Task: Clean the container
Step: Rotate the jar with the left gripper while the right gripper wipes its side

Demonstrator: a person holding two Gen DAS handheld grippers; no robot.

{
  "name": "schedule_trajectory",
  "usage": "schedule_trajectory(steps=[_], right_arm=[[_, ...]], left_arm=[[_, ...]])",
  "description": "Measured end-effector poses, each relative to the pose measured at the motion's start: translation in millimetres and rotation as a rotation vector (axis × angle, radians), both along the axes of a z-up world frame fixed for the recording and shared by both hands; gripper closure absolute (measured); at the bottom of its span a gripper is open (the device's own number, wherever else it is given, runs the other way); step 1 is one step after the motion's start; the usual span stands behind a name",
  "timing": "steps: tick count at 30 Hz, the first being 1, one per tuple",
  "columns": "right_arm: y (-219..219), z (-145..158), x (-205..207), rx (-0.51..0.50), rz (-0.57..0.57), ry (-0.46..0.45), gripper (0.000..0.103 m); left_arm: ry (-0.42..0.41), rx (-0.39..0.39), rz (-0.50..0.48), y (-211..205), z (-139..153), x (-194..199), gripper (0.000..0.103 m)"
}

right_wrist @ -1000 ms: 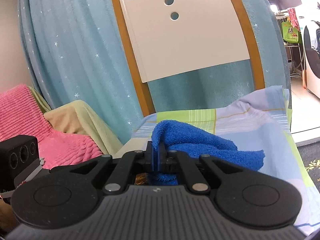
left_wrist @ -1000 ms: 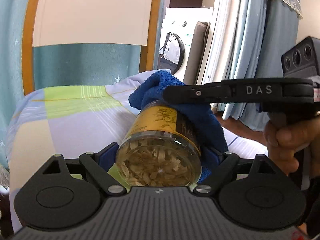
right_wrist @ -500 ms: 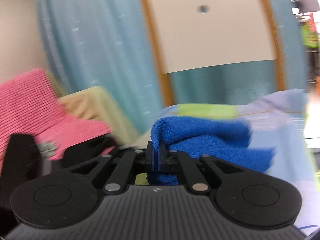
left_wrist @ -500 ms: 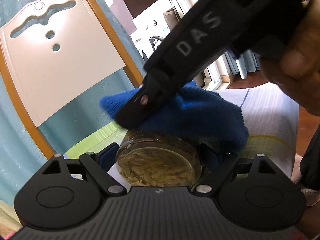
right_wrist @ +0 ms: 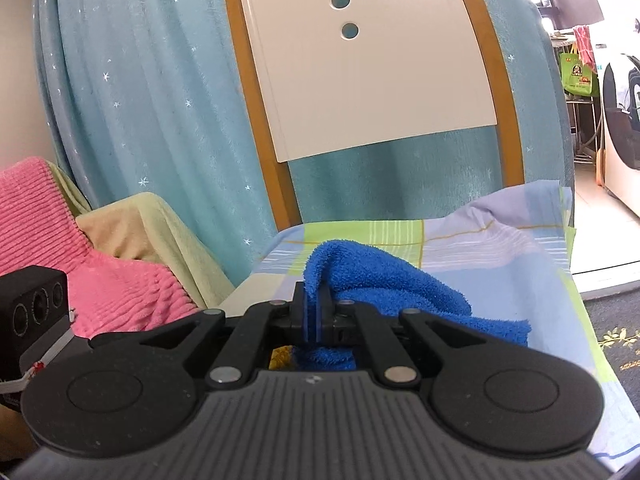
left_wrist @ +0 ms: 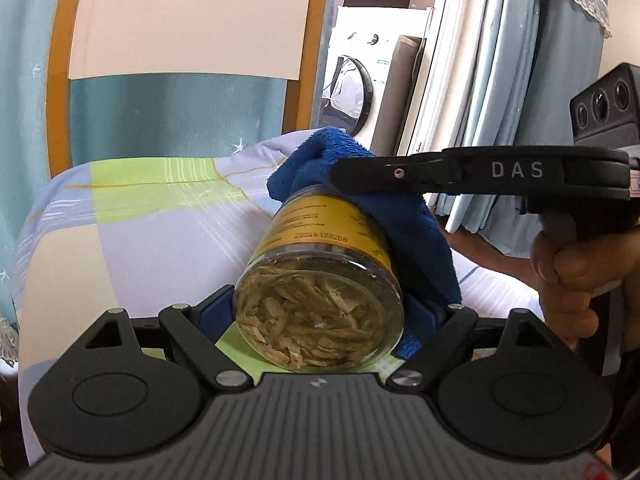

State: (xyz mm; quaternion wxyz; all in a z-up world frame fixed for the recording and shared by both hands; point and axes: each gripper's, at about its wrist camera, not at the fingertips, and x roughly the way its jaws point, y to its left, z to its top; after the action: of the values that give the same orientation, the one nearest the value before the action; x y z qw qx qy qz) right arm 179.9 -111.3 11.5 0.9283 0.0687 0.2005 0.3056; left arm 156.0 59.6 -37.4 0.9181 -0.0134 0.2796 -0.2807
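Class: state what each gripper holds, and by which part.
Left gripper clamps the clear jar at its base end. Right gripper pinches a fold of the blue towel.

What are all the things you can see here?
jar: one, clear with a yellow label, pale dried bits inside, held between the left gripper's fingers.
cloth: one, blue, draped over the jar's far end.
bedsheet: one, checked lilac, green and cream, under the jar.
chair back: one, white panel with an orange frame, behind the sheet.
curtain: one, teal with stars.
blanket: one, pink, on the left.
washing machine: one, white, in the far room.
left gripper: black, shut on the jar.
right gripper: black, shut on the cloth.
hand: one, holding the right gripper's handle.
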Motion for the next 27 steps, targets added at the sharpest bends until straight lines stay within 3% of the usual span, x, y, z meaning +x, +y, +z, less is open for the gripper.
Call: schedule_trajectory(steps=[2, 8, 11, 12, 16, 20, 23, 25, 27], right_arm=[[5, 1, -6, -0.023, 0.025, -0.014, 0.100], [16, -1, -17, 0.011, 0.171, 0.003, 0.100], [7, 0, -9, -0.003, 0.098, -0.006, 0.101], [3, 0, -5, -0.009, 0.057, -0.011, 0.101], [-9, -1, 2, 0.016, 0.009, 0.004, 0.102], [-9, -1, 0, -0.013, -0.002, -0.020, 0.102], [-11, -1, 2, 0.004, -0.002, -0.008, 0.102], [-11, -1, 3, 0.013, -0.001, -0.002, 0.102], [-10, -1, 3, 0.012, -0.004, -0.002, 0.102]], left_arm=[[-0.021, 0.032, -0.007, -1, -2, -2, 0.017], [-0.280, 0.398, -0.071, -40, -8, -28, 0.017], [-0.398, 0.565, -0.100, -58, -11, -40, 0.017], [-0.401, 0.568, -0.100, -59, -11, -40, 0.017], [-0.323, 0.447, -0.069, -49, -2, -33, 0.016], [-0.182, 0.183, -0.023, -25, 11, -21, 0.014], [-0.054, 0.030, 0.006, -8, 12, -9, 0.014], [0.005, -0.030, 0.013, -2, 9, -4, 0.014], [0.016, -0.042, 0.011, -1, 9, -4, 0.014]])
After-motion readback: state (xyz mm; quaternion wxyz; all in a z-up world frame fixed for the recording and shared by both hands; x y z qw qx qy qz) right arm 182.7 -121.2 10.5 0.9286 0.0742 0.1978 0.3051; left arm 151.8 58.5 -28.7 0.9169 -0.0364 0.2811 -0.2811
